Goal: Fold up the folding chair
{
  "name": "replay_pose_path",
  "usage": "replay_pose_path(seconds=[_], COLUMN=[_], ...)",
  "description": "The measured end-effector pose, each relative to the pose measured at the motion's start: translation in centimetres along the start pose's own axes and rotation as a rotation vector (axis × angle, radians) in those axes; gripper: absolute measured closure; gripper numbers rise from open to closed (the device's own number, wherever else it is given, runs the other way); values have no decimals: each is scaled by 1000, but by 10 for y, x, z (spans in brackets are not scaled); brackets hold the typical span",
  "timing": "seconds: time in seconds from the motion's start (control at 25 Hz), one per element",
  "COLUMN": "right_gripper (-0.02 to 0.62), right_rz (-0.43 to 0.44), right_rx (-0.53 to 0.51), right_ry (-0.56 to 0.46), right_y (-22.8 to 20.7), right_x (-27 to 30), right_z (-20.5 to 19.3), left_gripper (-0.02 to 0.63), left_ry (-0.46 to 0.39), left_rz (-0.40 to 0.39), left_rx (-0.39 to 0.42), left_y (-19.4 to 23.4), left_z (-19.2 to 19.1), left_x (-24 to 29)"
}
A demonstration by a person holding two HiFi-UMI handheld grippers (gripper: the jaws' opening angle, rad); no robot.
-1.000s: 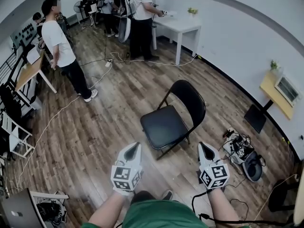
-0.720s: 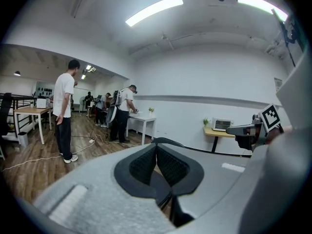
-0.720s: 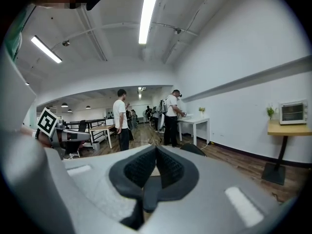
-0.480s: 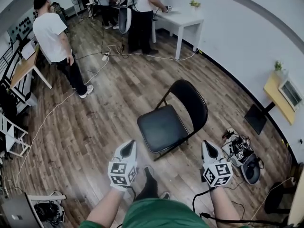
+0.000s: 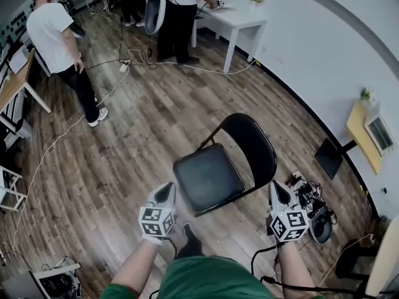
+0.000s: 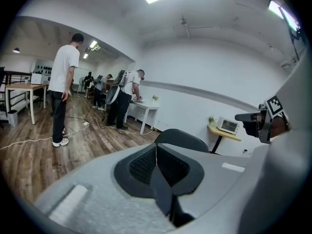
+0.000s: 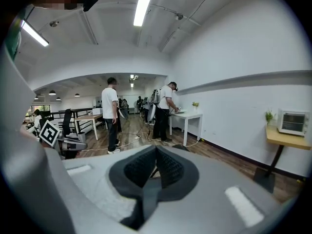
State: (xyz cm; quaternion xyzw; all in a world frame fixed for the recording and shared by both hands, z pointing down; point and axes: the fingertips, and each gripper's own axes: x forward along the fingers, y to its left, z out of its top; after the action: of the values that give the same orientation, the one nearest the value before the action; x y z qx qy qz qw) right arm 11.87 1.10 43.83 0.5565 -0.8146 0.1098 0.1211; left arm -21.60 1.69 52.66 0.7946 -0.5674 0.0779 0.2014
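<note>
Starting from the left gripper [image 5: 167,190], its jaws are seen pressed together with nothing between them. The right gripper [image 5: 274,189] is clenched empty in the same way, and nothing is touched by either. The folding chair [image 5: 209,177] stands fully unfolded on the wooden floor [image 5: 124,136], between the two grippers and just ahead of them. Its seat front lies near the left gripper and its curved backrest [image 5: 250,143] ahead of the right.

Nothing can be gripped while both jaws are shut. If the seat were merely nudged upward, the chair could be slid across the smooth boards or tipped back, because the frame would not be held. What seems to be the person's shoe [image 5: 187,237] sits just behind the seat front and could be caught as the legs close. A tangle of cables and gear [image 5: 315,201] lies just beyond the right gripper, where a chair leg might be snagged.
</note>
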Motion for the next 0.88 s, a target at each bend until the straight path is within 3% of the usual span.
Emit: replay_pose_path(seconds=[0.2, 0.36, 0.56, 0.72, 0.88], right_gripper=[592, 592, 591, 586, 558], right_rz=[-33, -29, 29, 82, 117], right_rx=[-30, -62, -101, -74, -81], right_ry=[50, 97, 175, 240, 283], right_y=[-12, -34, -62, -91, -119], right_x=[43, 77, 121, 159, 196], right_z=[9, 9, 0, -17, -24], left_gripper=[592, 588, 580, 512, 502], left_ry=[61, 144, 238, 277, 305], left_rz=[-54, -86, -8, 36, 115], left_rx=[-99, -222, -358, -443, -544], left_y=[37, 60, 91, 99, 113], left_z=[-26, -68, -123, -144, -170], left_x=[38, 65, 83, 91, 100])
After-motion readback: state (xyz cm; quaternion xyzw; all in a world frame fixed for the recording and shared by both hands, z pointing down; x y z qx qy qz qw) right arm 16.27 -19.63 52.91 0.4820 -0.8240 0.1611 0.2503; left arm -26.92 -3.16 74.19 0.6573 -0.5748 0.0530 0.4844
